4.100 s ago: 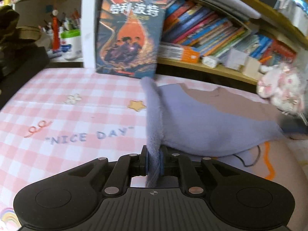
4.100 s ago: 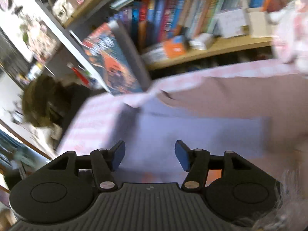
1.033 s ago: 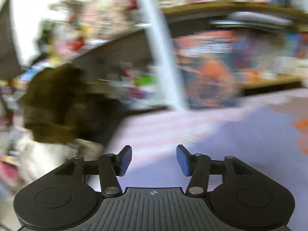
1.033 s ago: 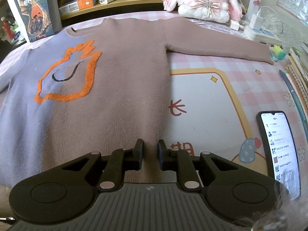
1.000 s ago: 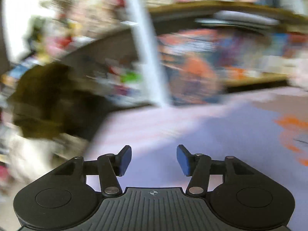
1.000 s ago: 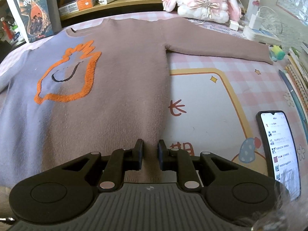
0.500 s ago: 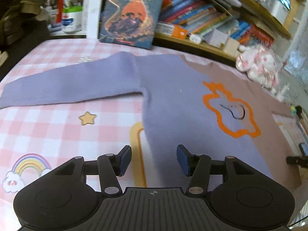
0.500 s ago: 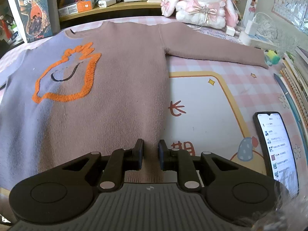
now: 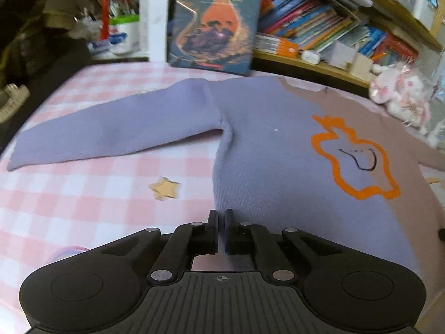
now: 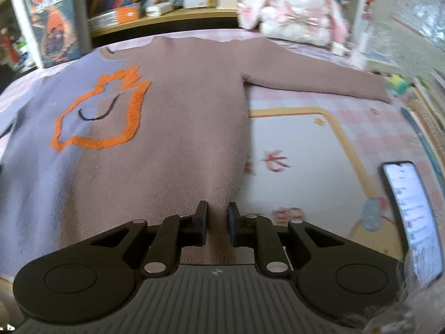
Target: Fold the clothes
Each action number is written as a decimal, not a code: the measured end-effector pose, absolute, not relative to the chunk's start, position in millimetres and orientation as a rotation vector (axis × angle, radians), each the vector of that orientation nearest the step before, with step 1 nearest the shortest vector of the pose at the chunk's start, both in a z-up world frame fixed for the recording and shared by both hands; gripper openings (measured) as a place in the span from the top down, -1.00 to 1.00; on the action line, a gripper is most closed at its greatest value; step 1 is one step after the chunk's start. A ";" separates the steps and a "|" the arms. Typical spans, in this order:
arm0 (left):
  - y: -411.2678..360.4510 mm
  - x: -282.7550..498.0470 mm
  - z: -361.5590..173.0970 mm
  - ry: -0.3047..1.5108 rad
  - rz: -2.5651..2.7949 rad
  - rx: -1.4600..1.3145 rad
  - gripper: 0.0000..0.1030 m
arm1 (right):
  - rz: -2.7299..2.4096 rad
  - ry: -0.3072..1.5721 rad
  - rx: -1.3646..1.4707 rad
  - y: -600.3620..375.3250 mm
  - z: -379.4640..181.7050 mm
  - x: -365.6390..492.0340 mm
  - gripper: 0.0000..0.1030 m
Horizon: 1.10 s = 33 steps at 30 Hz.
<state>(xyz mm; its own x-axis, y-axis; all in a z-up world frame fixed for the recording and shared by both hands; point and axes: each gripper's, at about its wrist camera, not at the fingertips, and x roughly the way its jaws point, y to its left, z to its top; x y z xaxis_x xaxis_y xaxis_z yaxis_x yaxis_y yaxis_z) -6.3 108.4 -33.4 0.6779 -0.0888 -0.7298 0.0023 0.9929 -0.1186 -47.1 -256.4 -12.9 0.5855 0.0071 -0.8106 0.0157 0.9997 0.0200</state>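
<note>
A two-tone sweater, purple on one half and brown on the other with an orange outlined motif, lies flat on the pink checked table cover with both sleeves spread out. My left gripper is shut on the purple bottom hem corner. In the right wrist view the sweater fills the middle. My right gripper is nearly closed on the brown bottom hem corner, with cloth between the fingers.
A large book leans against the bookshelf at the back. A plush rabbit sits at the back right. A lit phone lies near the right edge. A dark bag stands at the left.
My left gripper swung down to the sweater's hem and shut on the purple corner; it was open half a second ago. My right gripper stays on the brown hem.
</note>
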 end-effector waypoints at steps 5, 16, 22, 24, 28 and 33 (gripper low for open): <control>116.1 -8.4 -31.8 0.822 -0.034 -0.103 0.94 | 0.066 0.942 -0.022 -231.2 -14.2 -41.4 0.73; 112.8 -13.1 -32.2 0.807 -0.076 -0.069 0.91 | 0.038 0.941 -0.004 -246.3 -15.2 -46.0 0.73; 109.7 -16.4 -28.6 0.796 -0.049 -0.066 0.85 | 0.026 0.929 -0.012 -246.6 -16.3 -46.8 0.72; 108.0 -21.9 -24.4 0.777 -0.040 -0.077 0.83 | 0.020 0.928 -0.012 -247.0 -16.1 -47.6 0.64; 102.1 -31.7 -14.5 0.737 -0.022 -0.098 0.73 | 0.021 0.900 0.017 -252.9 -11.2 -51.0 0.18; 83.4 -43.3 -6.3 0.719 -0.023 -0.089 0.61 | 0.027 0.835 0.058 -261.2 2.4 -56.9 -0.12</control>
<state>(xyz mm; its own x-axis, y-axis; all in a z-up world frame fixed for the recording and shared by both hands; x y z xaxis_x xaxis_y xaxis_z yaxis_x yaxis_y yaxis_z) -43.3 83.4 -6.3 0.7526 -0.0517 -0.6564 -0.0093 0.9960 -0.0891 -56.9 -261.2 2.4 0.6712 0.0470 -0.7398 -0.0015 0.9981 0.0620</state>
